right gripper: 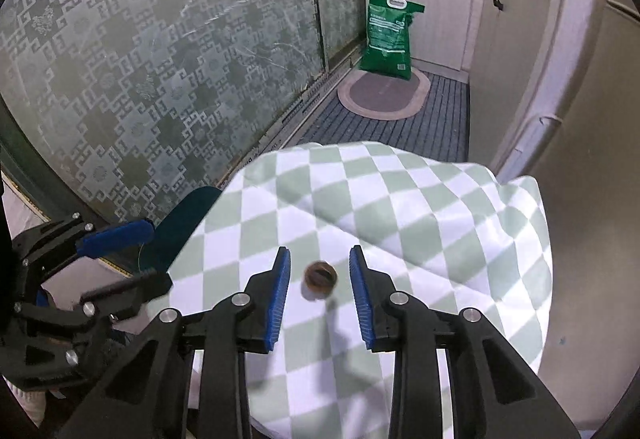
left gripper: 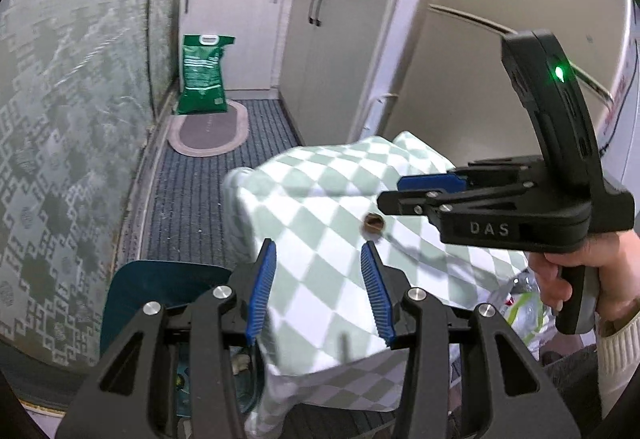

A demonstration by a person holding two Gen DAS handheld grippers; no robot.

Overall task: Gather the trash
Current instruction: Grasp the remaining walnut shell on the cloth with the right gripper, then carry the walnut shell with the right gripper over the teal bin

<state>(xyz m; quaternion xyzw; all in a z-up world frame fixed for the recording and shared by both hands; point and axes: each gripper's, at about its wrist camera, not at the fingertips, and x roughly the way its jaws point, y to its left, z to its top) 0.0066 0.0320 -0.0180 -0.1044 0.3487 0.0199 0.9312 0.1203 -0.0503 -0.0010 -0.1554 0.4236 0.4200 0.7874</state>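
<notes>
A small round brown piece of trash point(right gripper: 320, 279), like a nut shell, lies on a table under a green-and-white checked cloth point(right gripper: 420, 223). My right gripper point(right gripper: 320, 293) is open, its blue pads either side of the shell and just above the cloth. The shell also shows in the left wrist view point(left gripper: 373, 226), below the right gripper point(left gripper: 394, 195). My left gripper point(left gripper: 318, 293) is open and empty over the cloth's near left part. A dark teal bin point(left gripper: 132, 299) stands at the table's left side, with scraps inside.
A patterned frosted glass door point(right gripper: 140, 71) runs along the left. A green sack point(left gripper: 202, 75) stands on an oval mat point(left gripper: 208, 129) at the far end. White cabinets point(left gripper: 332, 51) and a fridge point(left gripper: 500, 39) line the right. A clear plastic bag point(left gripper: 520, 303) lies at the table's right.
</notes>
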